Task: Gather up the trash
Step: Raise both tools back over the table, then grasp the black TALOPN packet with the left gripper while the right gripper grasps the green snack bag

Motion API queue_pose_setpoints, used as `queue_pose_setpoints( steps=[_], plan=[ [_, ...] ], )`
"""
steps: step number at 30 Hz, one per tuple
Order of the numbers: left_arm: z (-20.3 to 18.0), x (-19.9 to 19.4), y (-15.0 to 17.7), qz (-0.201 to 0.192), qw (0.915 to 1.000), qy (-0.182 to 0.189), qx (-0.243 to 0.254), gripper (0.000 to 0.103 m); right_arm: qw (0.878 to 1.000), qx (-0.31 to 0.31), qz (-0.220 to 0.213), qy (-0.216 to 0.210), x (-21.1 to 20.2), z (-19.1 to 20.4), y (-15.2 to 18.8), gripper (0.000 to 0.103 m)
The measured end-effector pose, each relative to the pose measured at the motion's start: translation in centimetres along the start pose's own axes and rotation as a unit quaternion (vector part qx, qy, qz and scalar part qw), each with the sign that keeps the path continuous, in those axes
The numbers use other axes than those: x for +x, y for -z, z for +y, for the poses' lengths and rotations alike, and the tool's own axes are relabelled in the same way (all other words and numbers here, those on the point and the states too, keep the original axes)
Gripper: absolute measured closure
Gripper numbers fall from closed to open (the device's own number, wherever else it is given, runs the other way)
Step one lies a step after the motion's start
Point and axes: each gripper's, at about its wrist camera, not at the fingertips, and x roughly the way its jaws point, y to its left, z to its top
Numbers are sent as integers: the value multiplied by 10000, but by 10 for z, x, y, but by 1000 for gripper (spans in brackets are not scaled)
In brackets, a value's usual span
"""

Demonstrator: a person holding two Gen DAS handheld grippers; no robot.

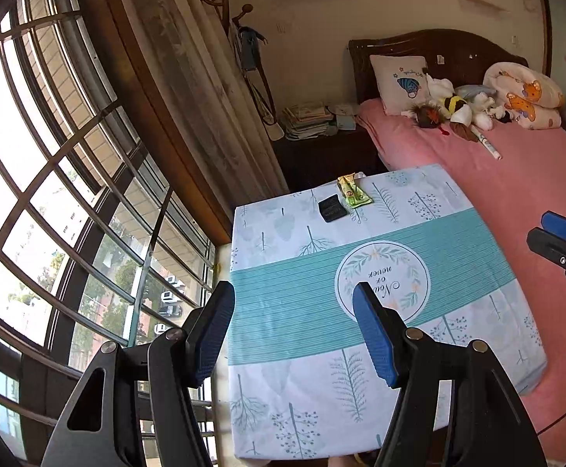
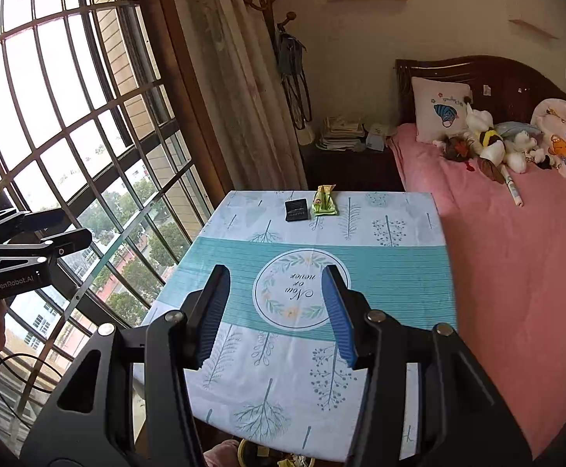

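Note:
A black flat packet (image 1: 332, 208) (image 2: 296, 210) and a yellow-green snack wrapper (image 1: 354, 192) (image 2: 325, 201) lie side by side near the far edge of the table (image 1: 283, 311) (image 2: 399, 264), which has a teal and white tree-print cloth. My left gripper (image 1: 294, 334) is open and empty above the table's near left part. My right gripper (image 2: 275, 313) is open and empty above the table's near middle. Each gripper shows at the edge of the other's view, the right one in the left wrist view (image 1: 563, 237) and the left one in the right wrist view (image 2: 49, 229).
A bed with a pink sheet (image 1: 516, 179) (image 2: 516, 253) runs along the table's right side, with a pillow and plush toys at its head. A barred window (image 1: 49, 194) (image 2: 69, 136) is on the left. A nightstand with stacked papers (image 1: 308, 120) stands behind the table.

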Motion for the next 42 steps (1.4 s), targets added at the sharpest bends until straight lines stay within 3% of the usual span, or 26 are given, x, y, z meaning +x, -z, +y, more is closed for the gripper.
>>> queue_pose_setpoints(
  steps=[8, 15, 19, 24, 32, 42],
  plan=[
    [9, 163, -99, 381, 9907, 436, 1234, 39, 9987, 294, 144, 403, 117, -37, -79, 57],
    [0, 325, -153, 680, 9755, 1097, 1781, 39, 9937, 665, 696, 579, 282, -75, -141, 57],
    [-3, 413, -166, 977, 9685, 1428, 1788, 39, 9886, 856, 1076, 620, 387, -96, -145, 57],
    [-8, 502, -169, 1213, 9670, 1613, 1557, 39, 9803, 935, 1550, 795, 503, -114, -128, 57],
    [-20, 556, -154, 1411, 9571, 2049, 1483, 39, 9724, 1045, 1831, 995, 614, -130, -103, 57],
    [-48, 575, -143, 1435, 9379, 2306, 2160, 39, 9686, 976, 2060, 994, 680, -150, -80, 60]
  ],
)
